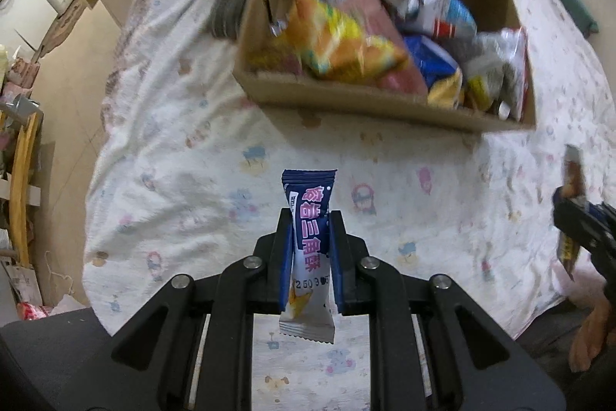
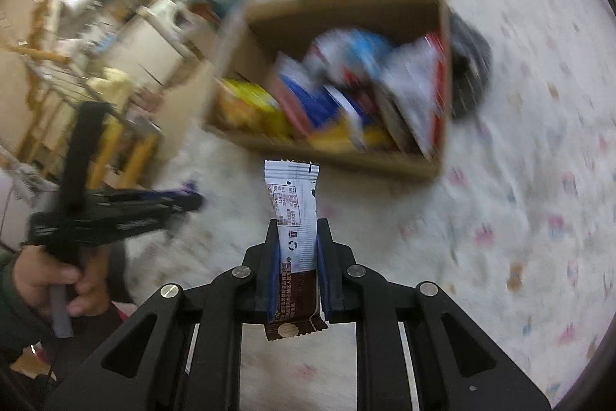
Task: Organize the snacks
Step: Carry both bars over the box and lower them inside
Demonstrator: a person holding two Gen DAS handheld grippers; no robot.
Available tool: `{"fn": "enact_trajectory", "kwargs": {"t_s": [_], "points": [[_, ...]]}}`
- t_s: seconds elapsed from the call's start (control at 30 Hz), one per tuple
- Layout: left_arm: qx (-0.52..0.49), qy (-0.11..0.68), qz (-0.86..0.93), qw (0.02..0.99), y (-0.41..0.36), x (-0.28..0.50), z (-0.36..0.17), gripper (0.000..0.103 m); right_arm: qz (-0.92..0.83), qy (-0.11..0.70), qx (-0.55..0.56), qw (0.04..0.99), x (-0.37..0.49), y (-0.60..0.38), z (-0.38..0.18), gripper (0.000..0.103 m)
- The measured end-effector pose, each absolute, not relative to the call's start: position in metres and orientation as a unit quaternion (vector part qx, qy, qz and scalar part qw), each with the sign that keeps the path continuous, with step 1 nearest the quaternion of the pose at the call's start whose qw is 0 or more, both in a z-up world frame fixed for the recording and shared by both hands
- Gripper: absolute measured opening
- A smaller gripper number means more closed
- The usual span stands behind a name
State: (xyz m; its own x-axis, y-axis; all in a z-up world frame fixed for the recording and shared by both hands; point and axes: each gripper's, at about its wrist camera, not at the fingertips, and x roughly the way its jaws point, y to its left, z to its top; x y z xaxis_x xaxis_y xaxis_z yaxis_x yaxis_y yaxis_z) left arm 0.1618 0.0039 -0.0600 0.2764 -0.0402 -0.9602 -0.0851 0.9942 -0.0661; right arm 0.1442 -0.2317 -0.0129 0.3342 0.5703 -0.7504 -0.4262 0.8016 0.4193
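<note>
Box seems mostly full; left hand-held gripper clamps blue packet, right hand-held gripper clamps brown-white packet, both undelivered

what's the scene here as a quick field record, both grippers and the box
left hand-held gripper: shut on blue snack bar
right hand-held gripper: shut on white-and-brown snack bar
cardboard box: open, holding mixed snack packets
surface: patterned bedsheet
both bars: held above the sheet, short of the box

Box snacks (right cam) blurred
</note>
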Motion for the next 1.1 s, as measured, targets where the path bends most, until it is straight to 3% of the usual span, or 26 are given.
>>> {"fn": "enact_trajectory", "kwargs": {"t_s": [0.33,0.6,1.1], "points": [[-0.027,0.528,0.011,0.849,0.004,0.183,-0.004,0.014,0.294,0.381,0.142,0.865,0.157,-0.248,0.04,0.017],[-0.015,0.486,0.007,0.874,0.006,0.208,0.022,0.014,0.264,0.386,0.17,0.867,0.186,-0.255,0.032,0.017],[-0.033,0.467,-0.014,0.883,0.008,0.271,0.015,0.014,0.243,0.42,0.165,0.859,0.248,-0.219,0.007,0.017]]}}
